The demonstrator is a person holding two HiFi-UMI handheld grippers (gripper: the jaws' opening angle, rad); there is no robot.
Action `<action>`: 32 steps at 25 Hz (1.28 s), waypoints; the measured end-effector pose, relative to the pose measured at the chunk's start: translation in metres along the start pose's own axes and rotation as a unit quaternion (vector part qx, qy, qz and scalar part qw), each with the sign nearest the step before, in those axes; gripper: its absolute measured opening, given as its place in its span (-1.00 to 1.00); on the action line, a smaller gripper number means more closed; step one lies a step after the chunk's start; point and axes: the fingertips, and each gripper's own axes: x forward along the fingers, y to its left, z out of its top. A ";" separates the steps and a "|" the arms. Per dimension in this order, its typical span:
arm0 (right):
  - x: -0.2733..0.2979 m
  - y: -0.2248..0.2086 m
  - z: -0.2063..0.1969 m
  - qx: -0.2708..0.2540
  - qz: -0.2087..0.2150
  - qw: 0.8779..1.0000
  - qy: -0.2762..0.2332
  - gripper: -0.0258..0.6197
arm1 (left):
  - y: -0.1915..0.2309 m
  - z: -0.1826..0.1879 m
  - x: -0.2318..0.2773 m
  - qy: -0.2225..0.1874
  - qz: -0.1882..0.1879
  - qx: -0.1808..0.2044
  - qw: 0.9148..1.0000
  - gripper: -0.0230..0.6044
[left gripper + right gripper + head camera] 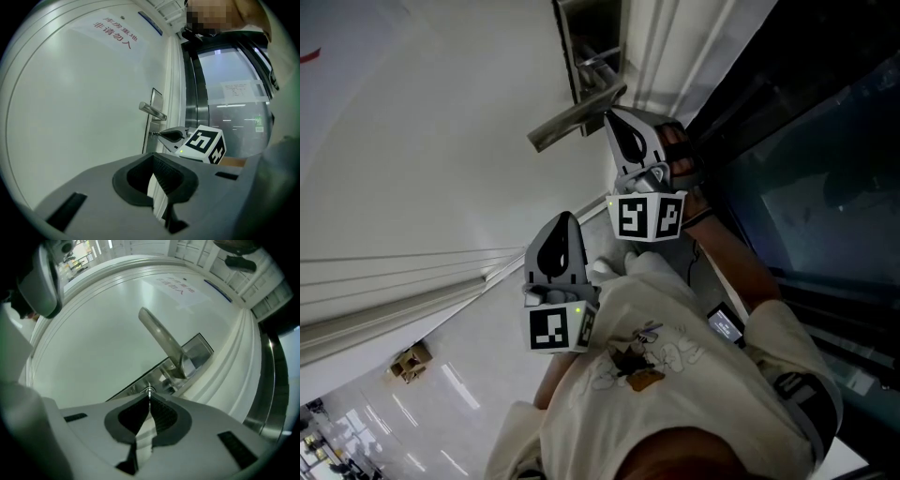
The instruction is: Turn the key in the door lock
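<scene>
**A:** Where is the key (149, 390)?

**B:** In the lock, on the metal plate (199, 350) just under the door handle (161, 336), close to the edge of the door (89, 338) by the frame. Only a small bit of metal shows at the jaw tips.

**A:** And the right gripper (149, 395)?

**B:** Its jaws are pinched together on the key. It points level at the door, with the tips just at the plate.

**A:** The handle?

**B:** It sticks out above the gripper and apart from it, slanting up to the left in the right gripper view.

**A:** What about the left gripper (153, 154)?

**B:** Its jaws are closed together with nothing between them. In the head view it hangs back from the door, beside the right one and well apart from the lock.

**A:** Anything else on the door?

**B:** A paper notice (115, 35) with red characters near the top edge, and a glass panel (234, 126) past the frame.
</scene>
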 end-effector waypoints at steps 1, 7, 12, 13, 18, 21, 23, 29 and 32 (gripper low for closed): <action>0.000 -0.001 0.000 0.026 0.006 1.000 0.000 -0.87 | 0.000 0.001 0.000 -0.004 -0.003 -0.001 1.000 -0.91; 0.000 -0.004 -0.001 0.193 0.040 0.980 -0.004 -0.87 | 0.000 -0.001 0.002 -0.001 -0.008 0.000 1.000 -0.91; 0.002 -0.007 -0.002 0.376 0.072 0.924 -0.022 -0.87 | -0.002 -0.003 0.002 0.001 -0.015 0.001 1.000 -0.91; 0.002 -0.007 -0.003 0.405 0.078 0.910 -0.024 -0.87 | -0.003 -0.004 0.002 0.002 -0.016 0.002 1.000 -0.91; 0.002 -0.009 -0.007 0.517 0.102 0.850 -0.027 -0.87 | -0.005 -0.007 0.003 0.008 -0.023 -0.002 1.000 -0.91; 0.003 -0.009 -0.009 0.586 0.117 0.801 -0.030 -0.87 | -0.006 -0.007 0.003 0.009 -0.025 -0.001 1.000 -0.91; 0.003 -0.010 -0.010 0.622 0.124 0.773 -0.032 -0.87 | -0.006 -0.007 0.003 0.009 -0.026 -0.001 1.000 -0.91; 0.003 -0.010 -0.013 0.717 0.147 0.680 -0.038 -0.87 | -0.003 -0.008 0.000 0.010 -0.022 -0.001 1.000 -0.91; 0.004 -0.009 -0.014 0.770 0.165 0.615 -0.043 -0.86 | -0.003 -0.007 -0.001 0.009 -0.021 -0.001 1.000 -0.91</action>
